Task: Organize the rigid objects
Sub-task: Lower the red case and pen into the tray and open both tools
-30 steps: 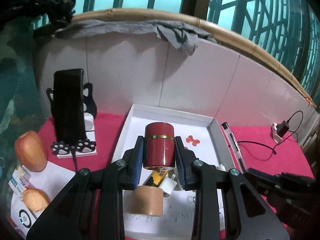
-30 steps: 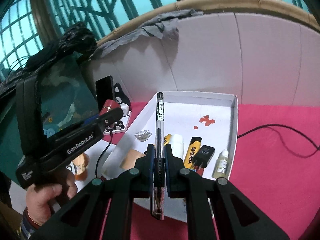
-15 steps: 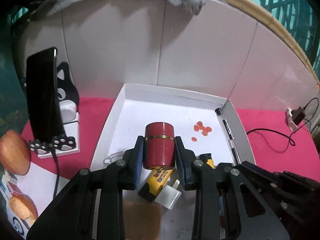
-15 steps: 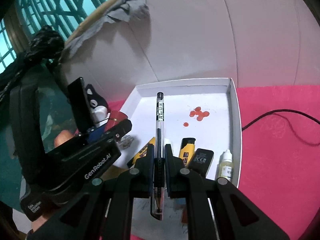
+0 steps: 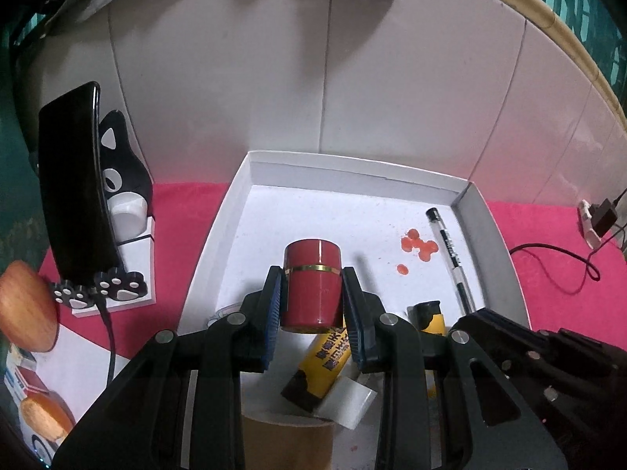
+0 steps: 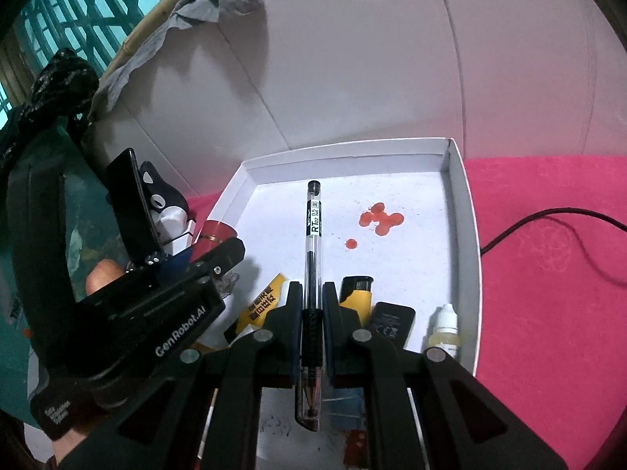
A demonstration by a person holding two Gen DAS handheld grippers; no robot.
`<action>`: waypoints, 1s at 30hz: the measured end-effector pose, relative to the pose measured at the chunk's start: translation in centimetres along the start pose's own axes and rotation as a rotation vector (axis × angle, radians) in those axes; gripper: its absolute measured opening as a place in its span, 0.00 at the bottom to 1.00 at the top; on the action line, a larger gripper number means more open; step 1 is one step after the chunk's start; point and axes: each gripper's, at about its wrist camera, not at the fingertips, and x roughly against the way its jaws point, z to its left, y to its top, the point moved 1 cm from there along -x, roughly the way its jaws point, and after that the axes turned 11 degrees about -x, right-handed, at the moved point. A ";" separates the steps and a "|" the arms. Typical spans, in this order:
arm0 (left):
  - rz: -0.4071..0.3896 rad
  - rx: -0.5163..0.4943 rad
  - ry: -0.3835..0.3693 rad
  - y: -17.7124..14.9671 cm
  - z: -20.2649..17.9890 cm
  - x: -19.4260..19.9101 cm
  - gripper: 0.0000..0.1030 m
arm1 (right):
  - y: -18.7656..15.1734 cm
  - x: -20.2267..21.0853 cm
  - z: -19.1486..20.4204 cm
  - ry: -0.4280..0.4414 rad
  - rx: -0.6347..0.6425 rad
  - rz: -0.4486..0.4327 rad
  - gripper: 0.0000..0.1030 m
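My left gripper [image 5: 312, 290] is shut on a red cylinder with a gold band [image 5: 312, 282], held upright over the white tray [image 5: 352, 168]. My right gripper [image 6: 312, 297] is shut on a clear black-ink pen [image 6: 313, 235] that points away over the same tray [image 6: 352, 147]. In the tray lie two yellow-and-black lighters [image 5: 325, 360] [image 6: 356, 293], a black adapter [image 6: 392, 319], a small dropper bottle [image 6: 444, 329] and a tan tape roll [image 5: 286, 442]. The pen [image 5: 450, 254] and right gripper [image 5: 472, 313] show in the left wrist view; the left gripper [image 6: 223, 252] shows in the right wrist view.
A black phone on a cat-shaped stand [image 5: 78, 188] rises left of the tray on the pink cloth [image 6: 548, 313]. An apple [image 5: 23, 309] lies further left. A black cable [image 5: 556, 270] and charger [image 5: 599, 219] lie to the right. White tiled wall stands behind.
Both grippers have moved forward and down over the tray, each keeping its grip. The tray and its red spots look closer now.
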 end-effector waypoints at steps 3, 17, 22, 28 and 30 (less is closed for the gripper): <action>-0.002 -0.009 -0.003 0.2 -0.6 -0.1 0.28 | -0.2 0.0 0.3 -0.005 0.009 -0.007 0.08; -0.034 0.125 0.180 -0.5 2.1 1.3 0.98 | -0.4 0.5 -0.5 -0.110 0.028 -0.091 0.82; -0.074 0.131 0.207 -0.9 2.7 2.6 1.00 | -1.6 0.6 0.3 -0.179 0.129 -0.127 0.98; -0.087 0.131 0.187 -1.6 1.8 3.8 1.00 | -2.7 1.5 2.0 -0.212 0.238 -0.168 0.99; -0.113 0.135 0.190 -2.2 1.4 5.1 1.00 | -3.1 2.1 2.3 -0.218 0.266 -0.192 0.99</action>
